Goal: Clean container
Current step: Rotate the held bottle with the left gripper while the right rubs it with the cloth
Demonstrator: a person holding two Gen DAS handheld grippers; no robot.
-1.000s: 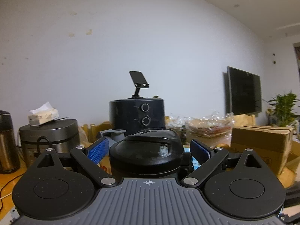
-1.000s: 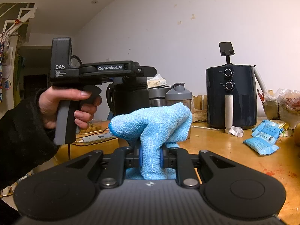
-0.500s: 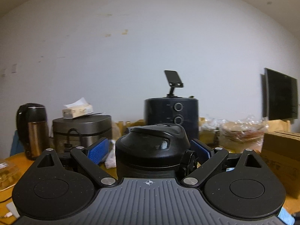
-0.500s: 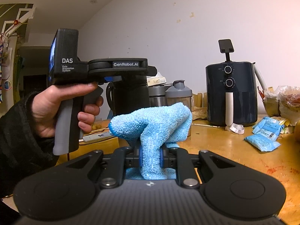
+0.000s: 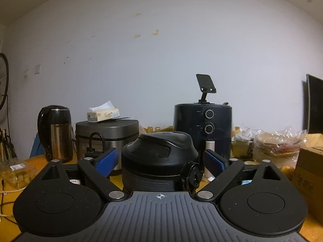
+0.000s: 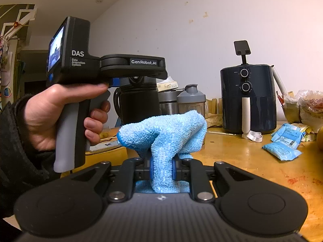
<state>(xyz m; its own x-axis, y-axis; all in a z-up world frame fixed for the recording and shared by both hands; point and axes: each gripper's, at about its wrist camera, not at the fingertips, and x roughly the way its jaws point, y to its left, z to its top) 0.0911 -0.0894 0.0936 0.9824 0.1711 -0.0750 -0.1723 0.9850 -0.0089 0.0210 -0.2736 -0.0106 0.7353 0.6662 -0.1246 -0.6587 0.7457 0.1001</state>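
A black container with a domed flip lid [image 5: 159, 157] stands on the wooden table between the blue pads [image 5: 107, 160] of my left gripper [image 5: 160, 155]. The jaws are closing, and a thin gap still shows on each side of the lid. From the right wrist view, a person's hand [image 6: 60, 109] holds that gripper level over the same container [image 6: 139, 104]. My right gripper [image 6: 162, 169] is shut on a folded light-blue microfibre cloth [image 6: 163, 133], which stands up in front of it, near the container.
Behind stand a dark air fryer [image 5: 202, 129], a grey rice cooker [image 5: 107, 133] with a tissue box on top, and a kettle [image 5: 57, 133]. A grey shaker bottle [image 6: 191, 100], blue packets [image 6: 282, 147] and a cardboard box [image 5: 308, 173] lie on the table [image 6: 242, 161].
The left gripper has swung leftward, so the air fryer and cooker slid right in its view. Its pads have come closer to the lid. The right gripper and cloth stayed still.
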